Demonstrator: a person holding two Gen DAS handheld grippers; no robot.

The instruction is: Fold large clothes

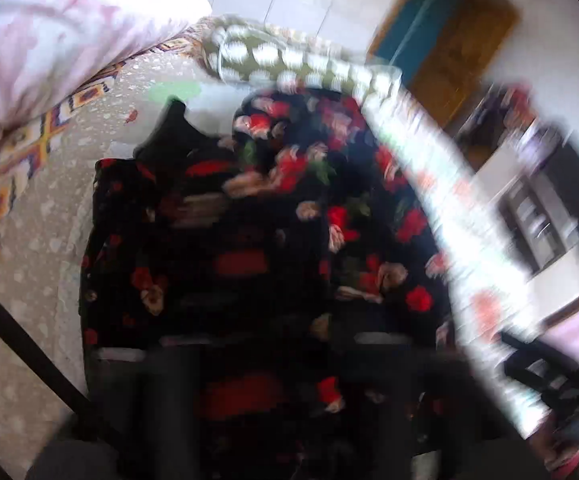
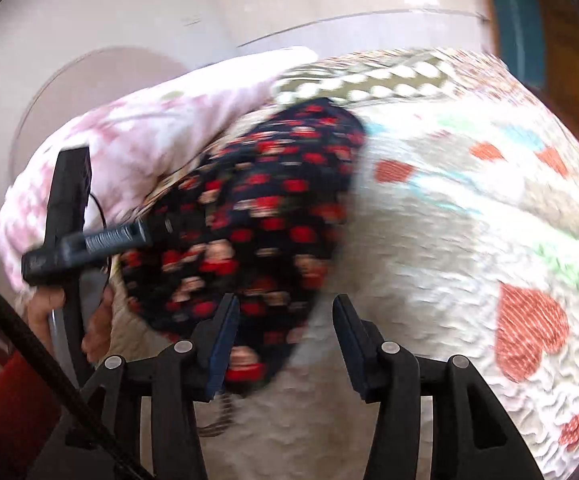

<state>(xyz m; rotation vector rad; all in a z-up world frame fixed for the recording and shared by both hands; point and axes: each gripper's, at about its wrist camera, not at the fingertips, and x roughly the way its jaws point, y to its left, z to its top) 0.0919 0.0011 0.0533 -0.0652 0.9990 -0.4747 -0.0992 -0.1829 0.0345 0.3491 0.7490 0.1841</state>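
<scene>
Here the right gripper [image 2: 285, 344] hovers with its dark padded jaws spread apart and nothing between them, above a quilted cream bedspread [image 2: 429, 240] with red hearts. The black floral garment [image 2: 249, 216], soft and rumpled, lies just ahead and left of its left finger. Further left, the left gripper [image 2: 157, 226] reaches into the garment's edge; blur hides whether it grips. A pink pillow [image 2: 149, 136] lies beyond.
</scene>
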